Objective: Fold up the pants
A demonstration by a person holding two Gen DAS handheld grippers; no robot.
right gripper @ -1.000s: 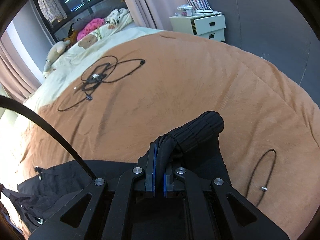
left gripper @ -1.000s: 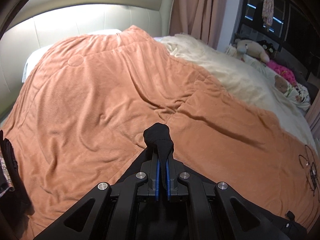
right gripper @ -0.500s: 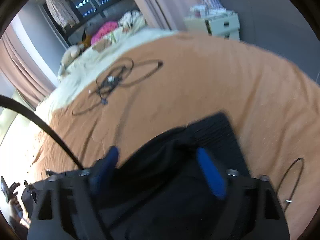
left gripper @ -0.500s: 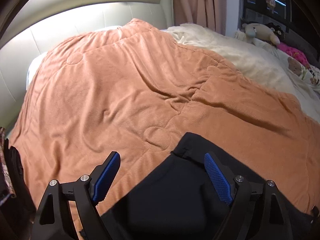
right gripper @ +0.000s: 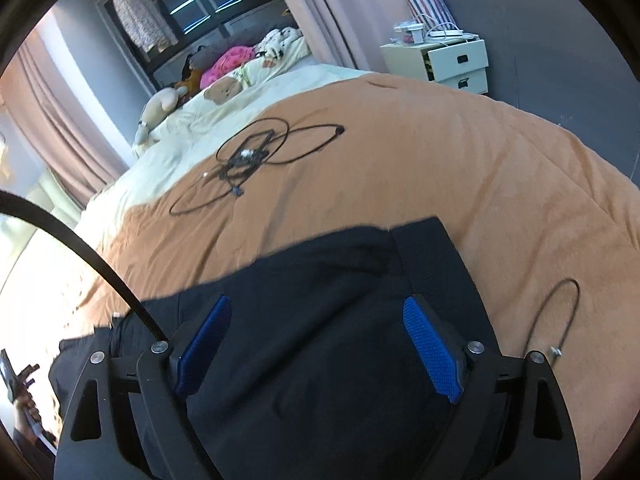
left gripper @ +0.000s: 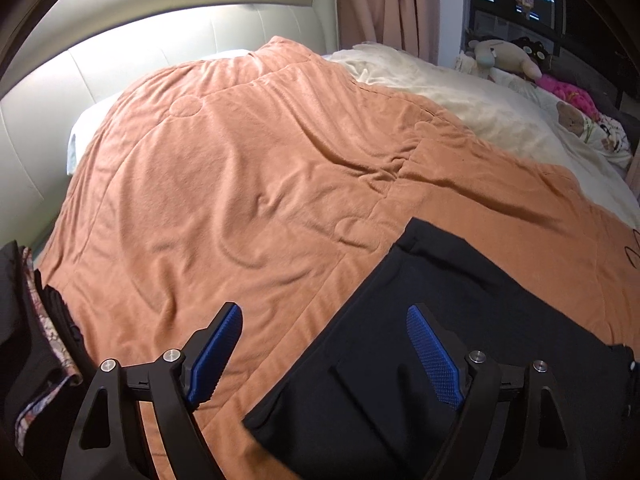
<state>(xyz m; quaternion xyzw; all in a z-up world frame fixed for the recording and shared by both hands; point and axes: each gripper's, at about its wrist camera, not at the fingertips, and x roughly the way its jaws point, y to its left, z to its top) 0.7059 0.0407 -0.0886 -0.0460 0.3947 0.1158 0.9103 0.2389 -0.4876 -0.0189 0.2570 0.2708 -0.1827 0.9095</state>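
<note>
Black pants lie spread flat on an orange blanket that covers the bed. In the left wrist view my left gripper hovers over the pants' left edge with its jaws wide apart and closing. That edge lies below the gap, and the blue pads touch nothing. In the right wrist view the pants fill the foreground, their ribbed band toward the far right. My right gripper is open above them and grips nothing.
Tangled black cables lie on the orange blanket beyond the pants, and a thin loop lies at their right. Soft toys and a cream cover are farther back. Folded clothes sit left; a nightstand stands beyond.
Both grippers were shut on bunched black cloth and have let go and opened wide. The pants now lie flat. Both grippers have drawn back over the fabric.
</note>
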